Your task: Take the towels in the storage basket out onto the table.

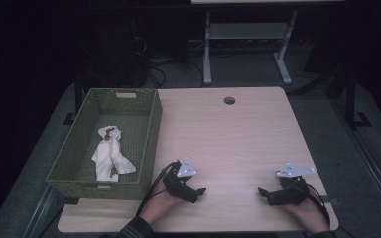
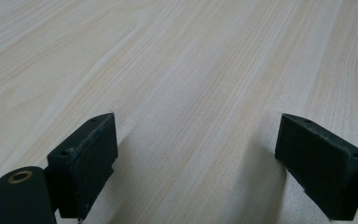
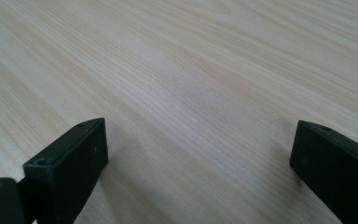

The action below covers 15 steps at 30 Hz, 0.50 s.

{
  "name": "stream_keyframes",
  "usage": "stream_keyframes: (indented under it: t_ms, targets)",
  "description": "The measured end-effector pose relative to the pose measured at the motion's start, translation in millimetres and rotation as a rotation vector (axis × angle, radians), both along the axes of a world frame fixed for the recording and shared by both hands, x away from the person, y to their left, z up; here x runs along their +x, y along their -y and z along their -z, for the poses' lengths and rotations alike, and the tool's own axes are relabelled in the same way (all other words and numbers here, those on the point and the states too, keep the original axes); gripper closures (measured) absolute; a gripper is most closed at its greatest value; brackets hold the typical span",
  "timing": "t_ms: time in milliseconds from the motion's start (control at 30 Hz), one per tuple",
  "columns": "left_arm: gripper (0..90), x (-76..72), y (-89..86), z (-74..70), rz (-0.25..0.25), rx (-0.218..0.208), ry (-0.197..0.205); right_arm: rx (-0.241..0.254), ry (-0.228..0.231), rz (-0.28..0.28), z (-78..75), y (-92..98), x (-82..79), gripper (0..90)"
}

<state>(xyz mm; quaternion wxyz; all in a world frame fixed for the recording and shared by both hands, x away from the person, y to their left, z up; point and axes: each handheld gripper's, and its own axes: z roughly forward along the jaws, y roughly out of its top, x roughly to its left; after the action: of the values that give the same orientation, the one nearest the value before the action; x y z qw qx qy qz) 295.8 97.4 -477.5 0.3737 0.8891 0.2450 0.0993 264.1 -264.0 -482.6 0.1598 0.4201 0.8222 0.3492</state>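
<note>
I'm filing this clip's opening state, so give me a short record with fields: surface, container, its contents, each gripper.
surface: light wooden table
container: green woven basket at the table's left edge
contents: crumpled white cloth with brown marks
left gripper: jaws open, nothing between them, low over the table
right gripper: jaws open, nothing between them, low over the table

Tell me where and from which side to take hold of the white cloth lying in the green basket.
Probably best to grip the white cloth at its bunched upper end, where folds gather near the brownish patch. Come straight down from above: the green basket has walls on every side, and the cloth lies flat on its floor. The left tongs, open over the table, are the nearer pair.
</note>
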Motion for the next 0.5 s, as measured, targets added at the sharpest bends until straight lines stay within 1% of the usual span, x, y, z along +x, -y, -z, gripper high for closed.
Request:
stream_keyframes:
  t_ms: [200, 233, 300, 433, 500]
  targets:
    - [12.7, 3.4, 1.1, -3.0, -0.001, 0.016, -0.019, 0.0, 0.0, 0.001, 0.0, -0.1, 0.0, 3.6]
    - [12.9, 3.4, 1.1, -3.0, -0.001, 0.016, -0.019, 0.0, 0.0, 0.001, 0.0, -0.1, 0.0, 3.6]
    - [12.9, 5.5, 0.4, -3.7, -0.011, 0.004, -0.034, 0.001, -0.004, 0.003, 0.0, -0.2, -0.2, 3.6]
    - [12.9, 7.7, -2.1, -5.6, -0.01, 0.012, -0.03, 0.001, -0.004, 0.005, 0.0, -0.2, -0.4, 3.6]
    - [12.9, 8.6, -3.5, -7.4, -0.015, 0.008, -0.032, 0.001, -0.005, 0.009, 0.0, -0.3, -0.5, 3.2]
